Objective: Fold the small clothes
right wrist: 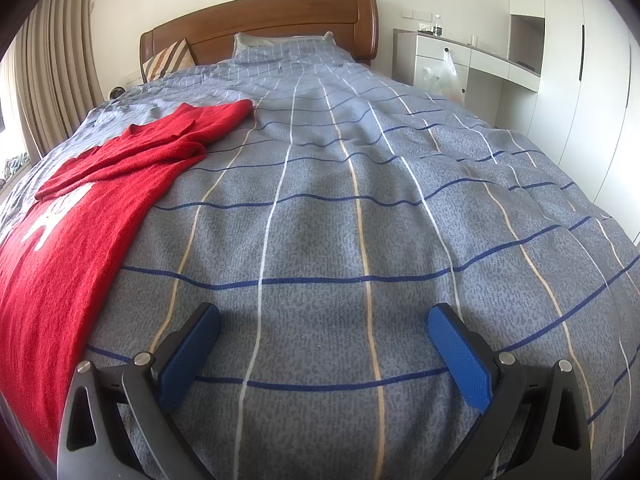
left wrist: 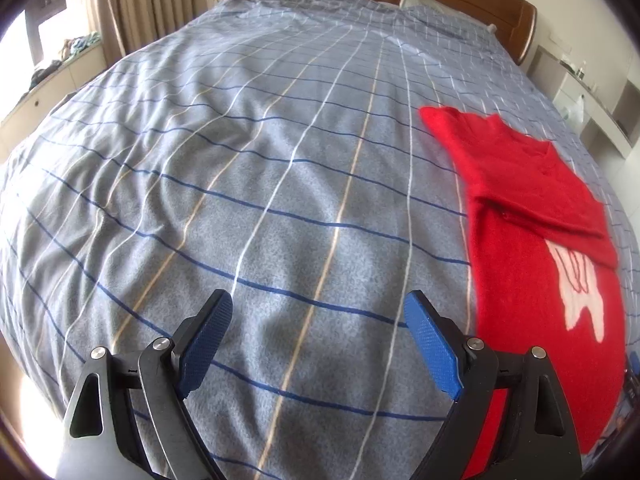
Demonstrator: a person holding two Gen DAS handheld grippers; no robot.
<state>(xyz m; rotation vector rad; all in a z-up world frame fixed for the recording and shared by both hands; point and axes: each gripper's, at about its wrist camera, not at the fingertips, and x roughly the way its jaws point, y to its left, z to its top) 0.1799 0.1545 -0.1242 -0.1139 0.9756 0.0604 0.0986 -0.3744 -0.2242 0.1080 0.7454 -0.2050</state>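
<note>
While both tongs gape empty, left tongs (left wrist: 318, 322), right tongs (right wrist: 324, 334); red sweater (left wrist: 532, 216) between them, seemingly part-folded.

A bedroom in a home. A wide bed (right wrist: 360, 220) fills both views, covered by a grey-blue quilt with a grid of white, tan and dark blue lines. A curved wooden headboard (right wrist: 280, 20) stands against a plain pale wall, with a matching pillow (right wrist: 284, 46) and a striped cushion (right wrist: 170, 60) leaning on it. Pleated beige curtains (right wrist: 48, 80) hang beside a bright window (left wrist: 24, 40) on one side; on the other stand white built-in cupboards (right wrist: 580, 60) and a low white cabinet (right wrist: 440, 60) with a plastic bag (right wrist: 446, 74) hanging from it.
</note>
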